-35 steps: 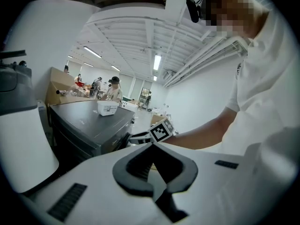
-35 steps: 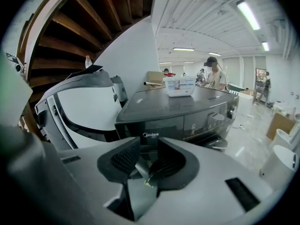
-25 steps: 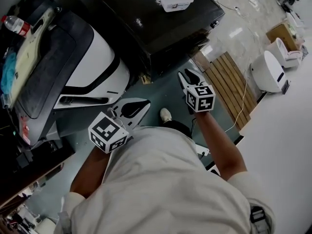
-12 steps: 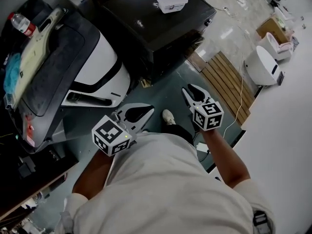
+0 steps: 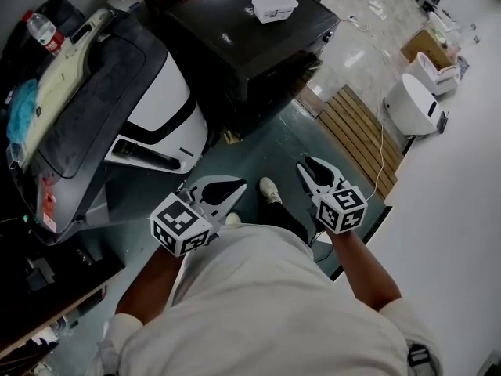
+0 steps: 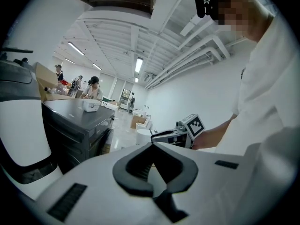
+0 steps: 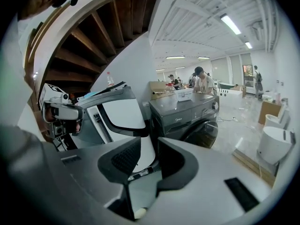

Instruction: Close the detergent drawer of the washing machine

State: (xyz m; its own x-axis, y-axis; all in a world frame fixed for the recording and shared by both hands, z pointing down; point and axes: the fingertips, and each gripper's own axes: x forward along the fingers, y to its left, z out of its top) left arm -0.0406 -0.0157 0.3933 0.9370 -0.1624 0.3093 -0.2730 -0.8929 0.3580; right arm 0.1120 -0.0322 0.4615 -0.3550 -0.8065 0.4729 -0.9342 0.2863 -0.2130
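left gripper [image 5: 238, 188] shut, empty; right gripper [image 5: 306, 165] wide, jaws just narrowing, nothing between; dark grey washing machine [image 5: 250, 49] at 12 o'clock

Items in view:
- white lidded container [image 5: 274, 7], upper centre
- water bottle [image 5: 41, 30], red cap, lying top left
- blue cloth [image 5: 22, 110] just below the bottle
- wooden slatted platform [image 5: 356, 128] on the floor
- white cable [image 5: 382, 151] across its slats
- white rounded appliance [image 5: 411, 102] just beside the platform
- cardboard box [image 5: 423, 45] beyond the appliance

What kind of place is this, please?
Probably an appliance test hall or workshop: a dark washing machine, a white appliance standing on the open floor, and long ceiling lights.
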